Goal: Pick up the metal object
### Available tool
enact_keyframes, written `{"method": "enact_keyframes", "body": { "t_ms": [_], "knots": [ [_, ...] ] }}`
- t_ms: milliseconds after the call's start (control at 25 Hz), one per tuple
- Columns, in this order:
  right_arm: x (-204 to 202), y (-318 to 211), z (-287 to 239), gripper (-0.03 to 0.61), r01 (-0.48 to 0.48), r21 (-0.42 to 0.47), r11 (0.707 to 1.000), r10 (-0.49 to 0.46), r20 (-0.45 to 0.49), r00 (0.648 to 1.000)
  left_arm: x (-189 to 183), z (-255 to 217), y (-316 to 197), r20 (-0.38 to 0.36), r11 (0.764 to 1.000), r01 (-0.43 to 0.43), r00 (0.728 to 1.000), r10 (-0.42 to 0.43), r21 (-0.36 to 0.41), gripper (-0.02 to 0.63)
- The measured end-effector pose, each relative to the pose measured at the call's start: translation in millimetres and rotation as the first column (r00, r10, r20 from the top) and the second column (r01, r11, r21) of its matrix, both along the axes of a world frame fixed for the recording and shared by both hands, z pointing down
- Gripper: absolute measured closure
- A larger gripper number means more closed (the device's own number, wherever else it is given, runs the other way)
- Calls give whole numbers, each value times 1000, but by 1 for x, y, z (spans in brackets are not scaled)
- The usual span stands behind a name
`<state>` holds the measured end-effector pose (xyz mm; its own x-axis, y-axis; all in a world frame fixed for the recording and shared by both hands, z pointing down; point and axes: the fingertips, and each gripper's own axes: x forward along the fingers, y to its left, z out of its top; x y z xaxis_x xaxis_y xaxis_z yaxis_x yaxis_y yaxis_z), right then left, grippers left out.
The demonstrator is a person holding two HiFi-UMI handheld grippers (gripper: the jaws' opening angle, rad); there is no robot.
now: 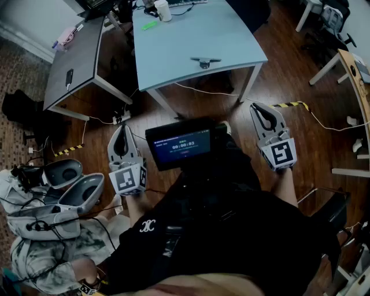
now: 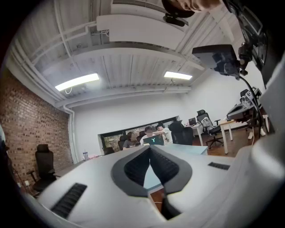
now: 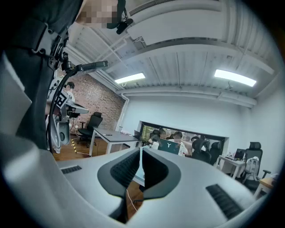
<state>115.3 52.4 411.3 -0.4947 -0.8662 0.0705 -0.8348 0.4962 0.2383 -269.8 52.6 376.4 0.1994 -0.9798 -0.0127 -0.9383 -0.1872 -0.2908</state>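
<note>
The metal object is a small flat silvery piece lying near the front edge of the light blue table. My left gripper hangs over the wooden floor well short of the table, below and left of the object. Its jaws are shut with nothing between them, as the left gripper view also shows. My right gripper is held to the right of the table's leg, also shut and empty. In the right gripper view the tips meet, pointing level across the room toward the table.
A grey table stands to the left. A white cup and a green item sit at the blue table's far end. Two spare grippers lie at lower left. Cables run over the floor. A small screen hangs at my chest.
</note>
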Motion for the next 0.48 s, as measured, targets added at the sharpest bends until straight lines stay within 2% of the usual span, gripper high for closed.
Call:
{"method": "enact_keyframes", "body": {
  "t_ms": [160,240,480],
  "knots": [
    [17,-31,16,561,-10,-4,1000,10,-2,1000,14,12,-26,3,1000,6,1000,-6,-23,617],
    [31,-73,20,561,-1,-15,1000,1,4,1000,31,13,-64,1,999,10,1000,-10,-41,617],
    [83,-190,25,561,-5,-37,999,6,30,1000,83,-8,-188,-25,1000,20,999,-21,-10,617]
  ]
}}
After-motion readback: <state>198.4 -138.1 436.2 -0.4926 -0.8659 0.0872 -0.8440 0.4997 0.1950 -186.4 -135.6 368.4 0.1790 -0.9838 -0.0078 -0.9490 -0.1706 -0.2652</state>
